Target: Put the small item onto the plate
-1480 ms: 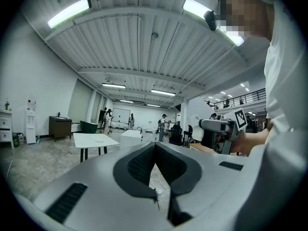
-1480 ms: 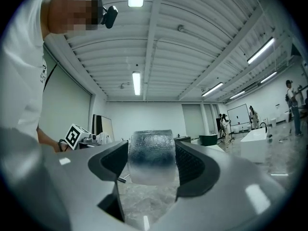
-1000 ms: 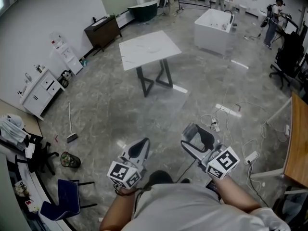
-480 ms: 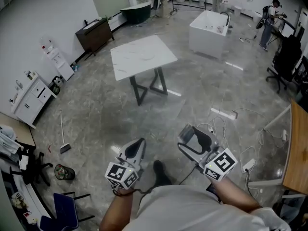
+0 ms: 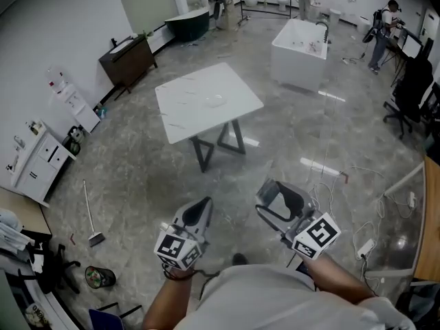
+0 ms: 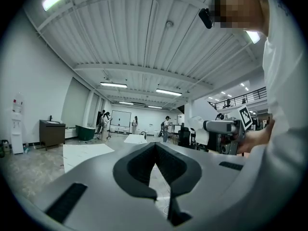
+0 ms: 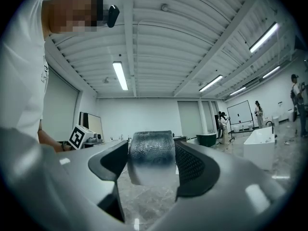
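My right gripper point(image 7: 153, 150) is shut on a small greyish, textured cylinder point(image 7: 151, 159), which fills the gap between its jaws. In the head view this right gripper point(image 5: 276, 199) is held over the floor, in front of the person's body. The left gripper point(image 5: 200, 209) hangs beside it, shut and with nothing in it; in its own view the left gripper point(image 6: 155, 147) has its jaws touching. Ahead stands a white table point(image 5: 185, 112), and on it lies a clear plate point(image 5: 215, 101). Both grippers are well short of the table.
A white bathtub point(image 5: 300, 45) stands behind the table, a dark cabinet point(image 5: 126, 59) at the back left. Near the left wall are a white cupboard point(image 5: 33, 165) and a broom point(image 5: 90, 220). Cables point(image 5: 338, 172) lie on the floor at the right. People stand at the far wall.
The table has come nearer and lower in the head view, as the person walks towards it. Both grippers keep their pose, and the right one still holds the cylinder.
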`<act>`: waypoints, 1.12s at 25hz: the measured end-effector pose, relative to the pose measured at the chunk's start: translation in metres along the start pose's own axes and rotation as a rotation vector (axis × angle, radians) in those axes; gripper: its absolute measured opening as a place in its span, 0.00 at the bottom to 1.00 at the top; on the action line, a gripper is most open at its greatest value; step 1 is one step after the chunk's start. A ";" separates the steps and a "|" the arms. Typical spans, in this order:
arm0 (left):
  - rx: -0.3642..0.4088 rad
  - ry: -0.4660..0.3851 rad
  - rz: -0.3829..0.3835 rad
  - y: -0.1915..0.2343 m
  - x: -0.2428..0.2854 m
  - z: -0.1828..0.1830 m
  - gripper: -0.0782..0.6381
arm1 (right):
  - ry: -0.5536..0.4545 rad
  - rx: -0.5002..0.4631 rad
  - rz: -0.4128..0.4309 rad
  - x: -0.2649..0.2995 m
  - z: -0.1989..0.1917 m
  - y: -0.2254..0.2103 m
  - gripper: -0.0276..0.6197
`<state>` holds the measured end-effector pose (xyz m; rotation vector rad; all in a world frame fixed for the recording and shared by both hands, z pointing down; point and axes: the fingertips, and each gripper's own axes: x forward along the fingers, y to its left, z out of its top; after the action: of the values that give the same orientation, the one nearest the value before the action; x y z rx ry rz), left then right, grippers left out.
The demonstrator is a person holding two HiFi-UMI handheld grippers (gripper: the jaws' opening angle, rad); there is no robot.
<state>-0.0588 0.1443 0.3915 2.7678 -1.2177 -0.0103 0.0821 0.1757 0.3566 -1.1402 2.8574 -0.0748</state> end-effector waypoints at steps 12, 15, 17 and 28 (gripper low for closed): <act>0.001 -0.009 0.010 0.129 0.086 0.024 0.12 | -0.010 0.033 -0.003 0.136 -0.002 -0.088 0.50; 0.003 -0.011 0.037 0.158 0.115 0.023 0.12 | -0.008 0.049 0.021 0.168 -0.007 -0.121 0.50; 0.001 -0.009 0.062 0.178 0.139 0.023 0.12 | -0.006 0.058 0.043 0.190 -0.009 -0.145 0.50; 0.035 -0.027 0.213 0.276 0.318 0.047 0.12 | 0.025 0.046 0.191 0.305 0.002 -0.319 0.50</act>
<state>-0.0485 -0.2794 0.3884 2.6593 -1.5274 -0.0065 0.0805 -0.2653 0.3634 -0.8596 2.9535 -0.1455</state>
